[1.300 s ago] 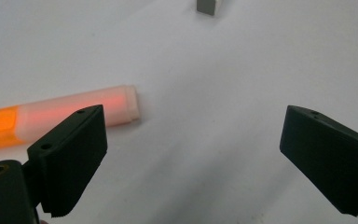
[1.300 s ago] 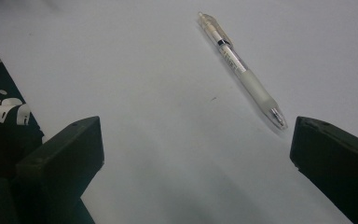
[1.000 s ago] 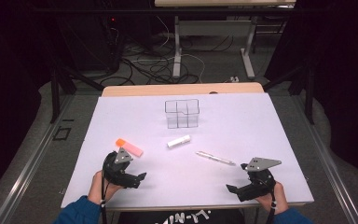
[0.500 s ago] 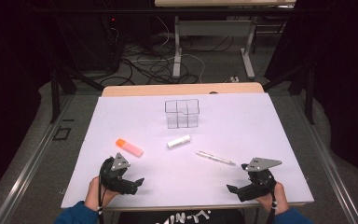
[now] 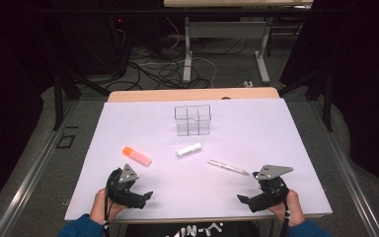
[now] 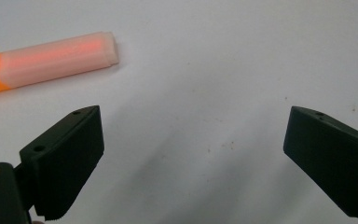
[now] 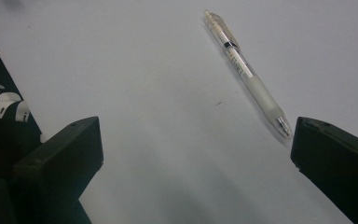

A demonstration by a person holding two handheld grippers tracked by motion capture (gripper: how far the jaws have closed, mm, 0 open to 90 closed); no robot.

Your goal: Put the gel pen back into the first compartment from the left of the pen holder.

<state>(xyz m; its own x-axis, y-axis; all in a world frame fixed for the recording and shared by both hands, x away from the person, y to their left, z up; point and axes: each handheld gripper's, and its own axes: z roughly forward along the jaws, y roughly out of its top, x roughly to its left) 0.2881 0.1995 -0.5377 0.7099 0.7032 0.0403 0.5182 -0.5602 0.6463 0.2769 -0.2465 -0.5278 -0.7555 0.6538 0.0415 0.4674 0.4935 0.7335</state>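
At the near left, the left gripper (image 5: 147, 196) rests low over the white table (image 5: 276, 128) with its jaws wide apart and nothing between them. The orange highlighter (image 5: 136, 155) lies just beyond it, a little farther up the table. In the middle lie a short white marker (image 5: 189, 149) and, farther back, a clear divided box (image 5: 192, 120). A clear pen (image 5: 228, 167) lies to the right, near the right gripper (image 5: 241, 199), whose jaws are also spread and empty.

This looks like the start: nothing is grasped yet. Next, a gripper must advance and straddle its item.

The left gripper view shows the highlighter's pale cap (image 6: 63, 53); the right gripper view shows the pen's tip (image 7: 284, 127) close to one jaw.
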